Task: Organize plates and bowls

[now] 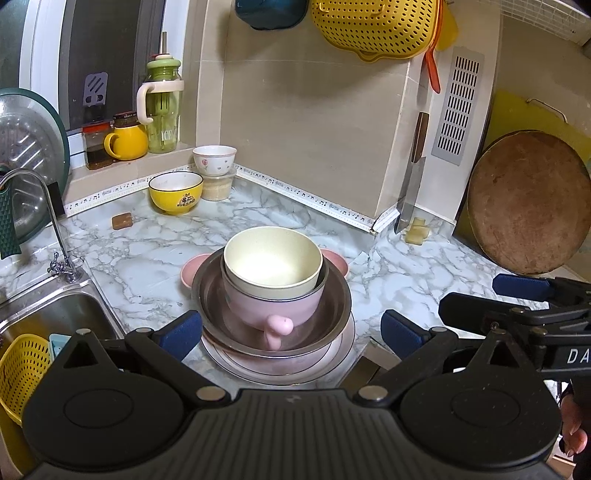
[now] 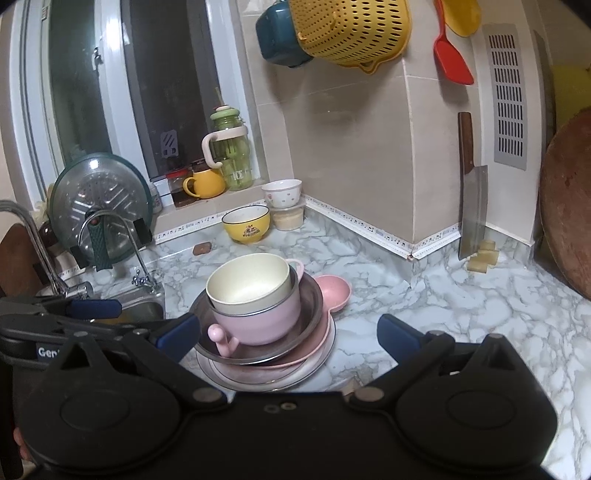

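A stack stands on the marble counter: a cream bowl (image 1: 271,260) nested in a pink handled bowl (image 1: 273,310), inside a steel bowl (image 1: 332,314), on a pink eared plate (image 1: 190,271) and a steel plate (image 1: 332,360). The stack also shows in the right wrist view, cream bowl (image 2: 247,282) on top. My left gripper (image 1: 291,330) is open, its fingers either side of the stack's near edge. My right gripper (image 2: 288,332) is open, just in front of the stack. A yellow bowl (image 1: 176,194) and a white flowered bowl (image 1: 214,159) sit at the back.
A steel sink (image 1: 48,321) with faucet (image 1: 44,221) lies at left. A cleaver (image 1: 412,192) leans on the wall corner, and a round wooden board (image 1: 528,203) stands at right. Jars and a yellow mug (image 1: 127,142) sit on the sill. A yellow colander (image 1: 373,26) hangs above.
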